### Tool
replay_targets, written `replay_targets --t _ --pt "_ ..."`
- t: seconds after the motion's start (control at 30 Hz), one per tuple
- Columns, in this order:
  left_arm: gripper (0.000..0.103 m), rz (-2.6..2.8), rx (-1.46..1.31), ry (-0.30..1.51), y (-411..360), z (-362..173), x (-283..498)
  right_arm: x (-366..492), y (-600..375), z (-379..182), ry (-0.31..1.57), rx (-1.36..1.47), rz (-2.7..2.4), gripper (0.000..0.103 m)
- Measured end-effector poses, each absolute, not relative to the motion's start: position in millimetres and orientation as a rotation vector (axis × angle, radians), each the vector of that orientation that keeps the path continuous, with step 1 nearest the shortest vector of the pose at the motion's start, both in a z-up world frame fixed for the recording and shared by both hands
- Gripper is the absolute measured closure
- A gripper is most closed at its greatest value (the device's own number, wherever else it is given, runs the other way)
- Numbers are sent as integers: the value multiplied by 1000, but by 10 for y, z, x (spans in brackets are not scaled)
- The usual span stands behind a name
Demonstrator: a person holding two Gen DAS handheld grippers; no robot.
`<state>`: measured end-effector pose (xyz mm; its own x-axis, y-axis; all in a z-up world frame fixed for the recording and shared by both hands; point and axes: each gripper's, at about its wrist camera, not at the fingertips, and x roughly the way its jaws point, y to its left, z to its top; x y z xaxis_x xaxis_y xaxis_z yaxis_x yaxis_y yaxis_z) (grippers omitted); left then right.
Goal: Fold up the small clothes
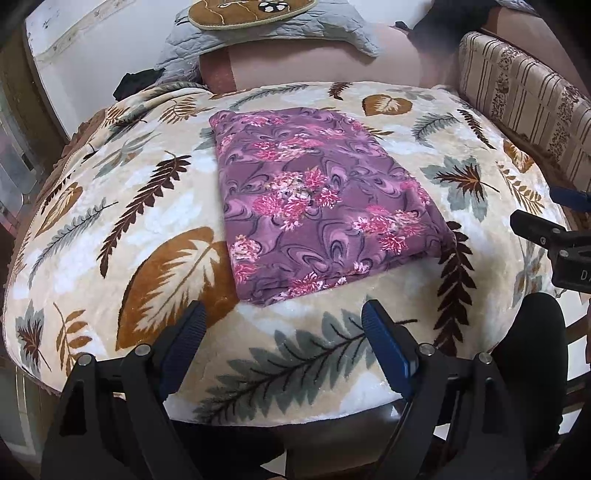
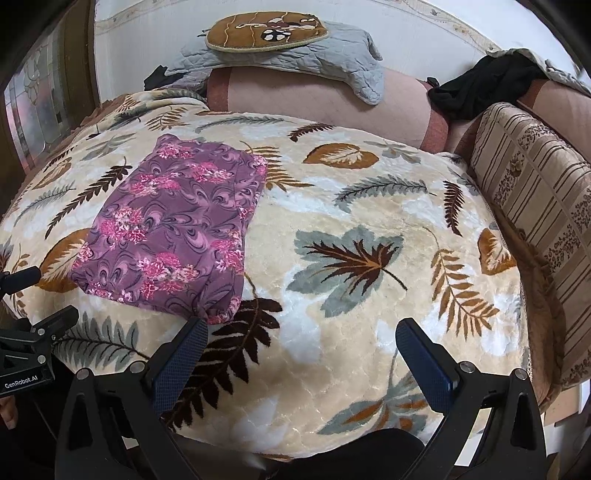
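A purple garment with pink flowers (image 1: 314,199) lies folded into a flat rectangle on the leaf-patterned blanket (image 1: 110,206). In the right wrist view the same garment (image 2: 173,232) sits to the left of centre. My left gripper (image 1: 282,317) hovers open just in front of the garment's near edge, nothing between its blue pads. My right gripper (image 2: 301,336) is open too, over bare blanket (image 2: 369,206) to the right of the garment's near corner, holding nothing. Part of the right gripper's body (image 1: 561,251) shows at the right edge of the left wrist view.
A pinkish bolster (image 2: 332,99) lies behind the blanket, with a grey quilted cloth (image 2: 314,55) and a brown embroidered cushion (image 2: 266,31) on top. A striped cushion (image 2: 535,206) stands at the right, a black cloth (image 2: 484,88) behind it. A dark-clad knee (image 1: 535,350) is near the front edge.
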<state>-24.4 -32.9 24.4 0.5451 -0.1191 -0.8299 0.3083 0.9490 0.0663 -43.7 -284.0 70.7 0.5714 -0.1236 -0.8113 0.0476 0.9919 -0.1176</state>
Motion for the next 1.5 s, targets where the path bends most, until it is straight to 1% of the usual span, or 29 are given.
replay_targets --t 0.43,0.93,1.5 --pt "17 -274 223 972 -355 226 -270 -482 -2838 711 956 -78 -111 1" --pt "17 -218 196 989 -146 210 -170 -443 -2763 681 962 -107 -87 1" --pt "17 -267 203 981 -265 273 -217 -458 -2776 649 969 -91 -84 1"
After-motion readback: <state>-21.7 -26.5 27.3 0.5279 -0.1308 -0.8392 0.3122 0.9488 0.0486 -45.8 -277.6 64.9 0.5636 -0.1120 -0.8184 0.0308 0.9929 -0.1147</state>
